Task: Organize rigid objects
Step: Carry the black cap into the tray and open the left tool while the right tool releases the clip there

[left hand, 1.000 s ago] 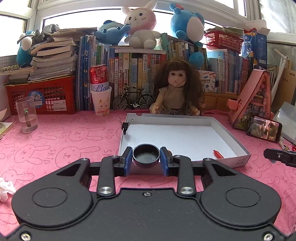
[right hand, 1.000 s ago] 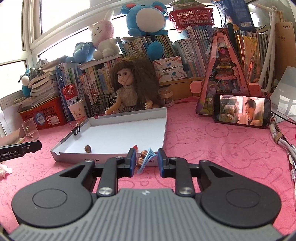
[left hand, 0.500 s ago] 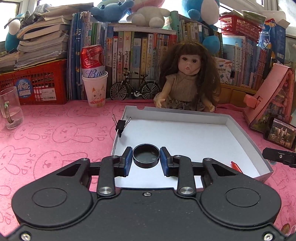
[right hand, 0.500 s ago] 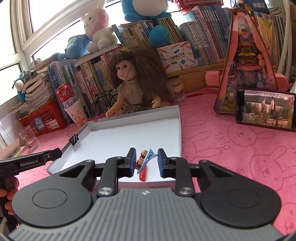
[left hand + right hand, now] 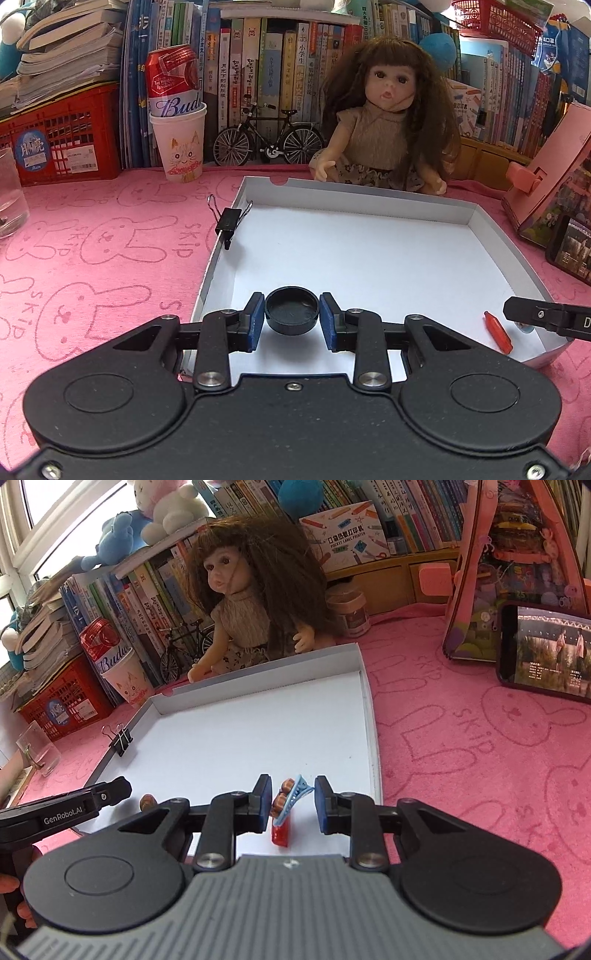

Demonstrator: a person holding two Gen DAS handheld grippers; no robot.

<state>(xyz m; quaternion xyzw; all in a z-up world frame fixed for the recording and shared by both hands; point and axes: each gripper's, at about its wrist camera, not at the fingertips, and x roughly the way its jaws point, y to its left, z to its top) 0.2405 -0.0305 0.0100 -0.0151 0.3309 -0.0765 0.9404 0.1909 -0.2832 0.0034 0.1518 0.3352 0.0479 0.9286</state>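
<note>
My left gripper (image 5: pixel 291 319) is shut on a black round cap (image 5: pixel 291 309), open side up, held over the near left part of the white tray (image 5: pixel 369 194). My right gripper (image 5: pixel 291 804) is shut on a light blue hair clip (image 5: pixel 293 798) with brown beads, over the tray's (image 5: pixel 258 731) near right part. A small red piece (image 5: pixel 498 331) lies on the tray floor; in the right wrist view the red piece (image 5: pixel 280 832) is just below the hair clip. A small brown nut (image 5: pixel 147 801) lies near the tray's front left. A black binder clip (image 5: pixel 229 221) grips the left wall.
A doll (image 5: pixel 384 122) sits behind the tray. A toy bicycle (image 5: pixel 269 142), a paper cup with a can (image 5: pixel 179 147) and a red crate (image 5: pixel 59 144) line the back. A glass (image 5: pixel 9 192) stands left. A phone (image 5: pixel 546 657) and pink toy house (image 5: pixel 517 565) stand right.
Both grippers have come forward and lower, from the tray's front edge to over its floor, each still carrying its object. The doll and books look nearer.
</note>
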